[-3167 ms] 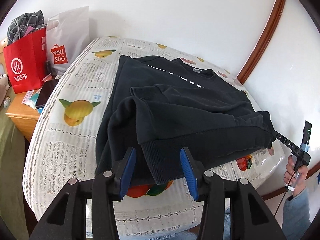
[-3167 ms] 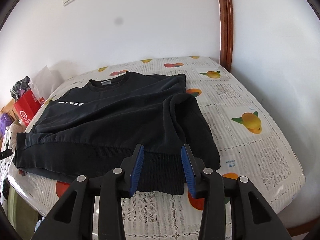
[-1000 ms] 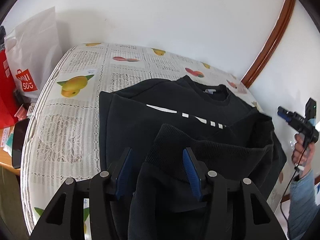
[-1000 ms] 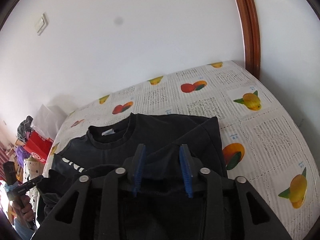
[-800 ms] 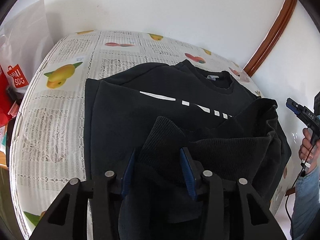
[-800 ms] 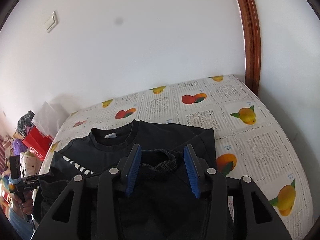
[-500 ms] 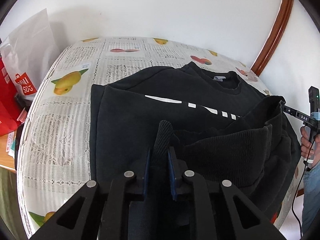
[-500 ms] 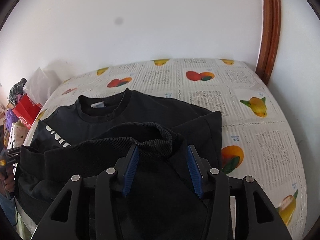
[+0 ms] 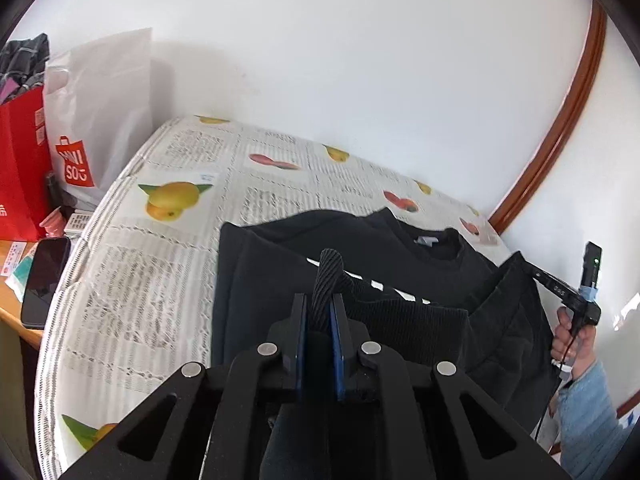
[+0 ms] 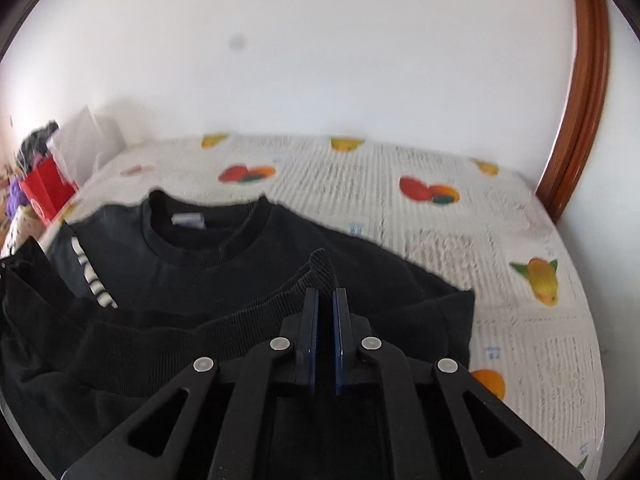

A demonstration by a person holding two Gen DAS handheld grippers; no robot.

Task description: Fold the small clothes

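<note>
The left gripper [image 9: 319,312] pinches the ribbed hem of the black sweatshirt [image 9: 400,256], a corded fold rising between its blue pads [image 9: 302,344]. The right gripper [image 10: 324,300] clamps the same hem at the other corner. The soft knit body lies flat on the lacy, fruit-printed bedcover [image 9: 152,280], round collar at 12 o'clock. A glossy white bag [image 9: 96,120] stands at 10 o'clock.

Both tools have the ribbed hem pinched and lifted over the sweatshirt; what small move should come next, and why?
Probably carry the ribbed hem forward toward the collar and lower it. The left tool and right tool are each shut on a corner of it, the hem hangs short of the collar, and the white lettering is uncovered, so the fold looks half done.
</note>
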